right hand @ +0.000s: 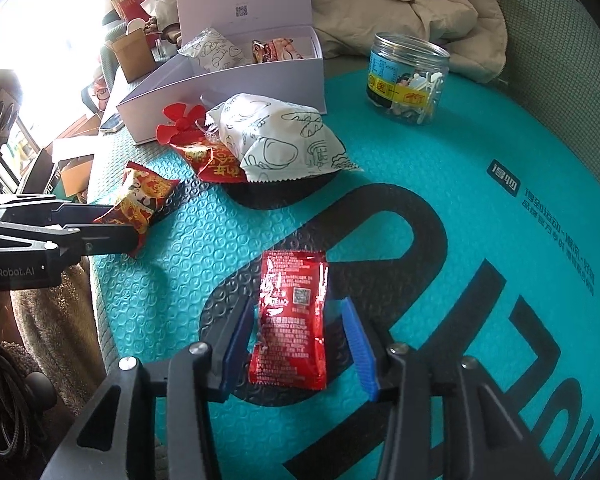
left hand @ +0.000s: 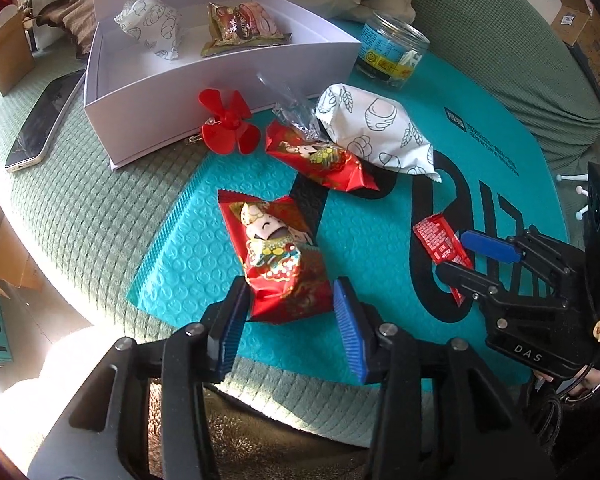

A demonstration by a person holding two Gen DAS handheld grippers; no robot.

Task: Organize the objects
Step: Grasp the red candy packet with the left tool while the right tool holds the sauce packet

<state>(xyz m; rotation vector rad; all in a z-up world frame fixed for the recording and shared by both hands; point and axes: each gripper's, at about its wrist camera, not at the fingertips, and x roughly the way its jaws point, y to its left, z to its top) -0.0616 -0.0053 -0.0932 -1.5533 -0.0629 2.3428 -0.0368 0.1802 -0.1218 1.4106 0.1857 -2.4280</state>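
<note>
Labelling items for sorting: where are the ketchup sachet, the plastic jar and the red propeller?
ketchup sachet [right hand: 290,320], right wrist view, middle of its printed face.
plastic jar [right hand: 406,80], right wrist view, label.
red propeller [left hand: 229,121], left wrist view, hub.

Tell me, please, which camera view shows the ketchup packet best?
The right wrist view: the ketchup packet lies flat on the teal mat, whole and near the camera, its print readable. In the left wrist view the packet is small, off to the right, partly covered by the right gripper.
</note>
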